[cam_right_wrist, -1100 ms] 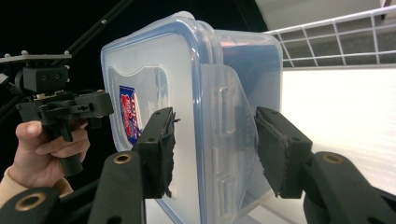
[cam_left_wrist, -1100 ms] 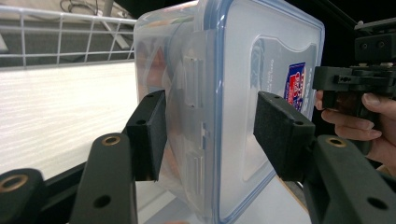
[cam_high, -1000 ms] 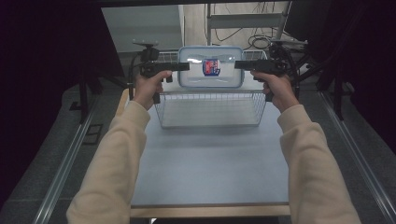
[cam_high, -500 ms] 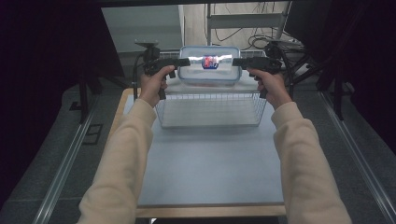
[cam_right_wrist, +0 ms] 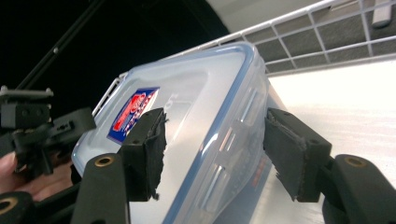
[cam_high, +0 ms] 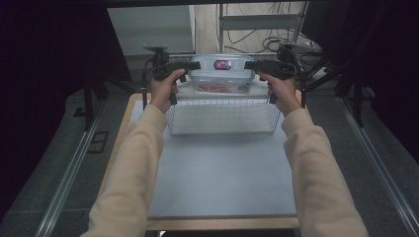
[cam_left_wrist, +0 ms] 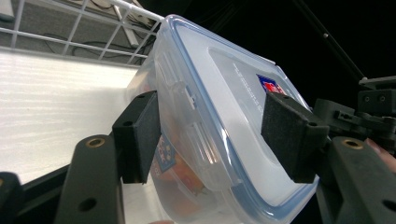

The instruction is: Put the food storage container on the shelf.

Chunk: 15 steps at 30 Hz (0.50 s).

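Now the plastic box (cam_high: 222, 74) is seen behind the wire basket (cam_high: 223, 116), between the left gripper (cam_high: 184, 66) and right gripper (cam_high: 257, 65). Both sets of jaws have just been opening and stand off its ends (gaps are visible in the gripper views).

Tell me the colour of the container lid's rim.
Blue, around a clear lid; it shows best in the left gripper view.

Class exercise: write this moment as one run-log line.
left gripper: jaws just opening, astride container end | right gripper: same, opposite end | lidded plastic container: beyond wire basket
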Available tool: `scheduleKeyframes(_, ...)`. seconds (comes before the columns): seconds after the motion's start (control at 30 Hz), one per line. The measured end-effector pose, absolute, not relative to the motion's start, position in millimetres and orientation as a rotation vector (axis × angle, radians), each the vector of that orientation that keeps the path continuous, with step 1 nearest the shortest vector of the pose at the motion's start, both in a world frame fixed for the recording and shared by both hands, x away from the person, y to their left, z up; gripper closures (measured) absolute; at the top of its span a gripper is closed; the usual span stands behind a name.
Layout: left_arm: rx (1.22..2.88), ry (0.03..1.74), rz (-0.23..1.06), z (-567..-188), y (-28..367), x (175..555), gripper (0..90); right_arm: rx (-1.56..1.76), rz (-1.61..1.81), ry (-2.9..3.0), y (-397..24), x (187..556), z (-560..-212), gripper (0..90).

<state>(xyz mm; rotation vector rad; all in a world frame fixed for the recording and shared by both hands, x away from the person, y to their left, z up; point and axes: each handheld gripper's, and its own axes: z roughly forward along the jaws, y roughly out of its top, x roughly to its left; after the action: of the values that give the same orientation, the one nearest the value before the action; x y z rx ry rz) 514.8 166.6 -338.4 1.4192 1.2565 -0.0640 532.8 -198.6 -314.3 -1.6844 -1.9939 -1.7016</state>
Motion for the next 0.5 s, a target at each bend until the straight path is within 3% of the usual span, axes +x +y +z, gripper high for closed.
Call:
scheduleKeyframes(0.23,1.408,1.229,-0.031,-336.0,167.2,506.9,33.4,-1.725,-1.758,-1.961,-198.1,525.1,-309.9,27.0)
scheduleKeyframes(0.5,1.441,1.172,0.077,-319.5,172.6,477.8,30.7,-1.627,-1.841,-2.085,-212.4,491.9,-293.3,24.1)
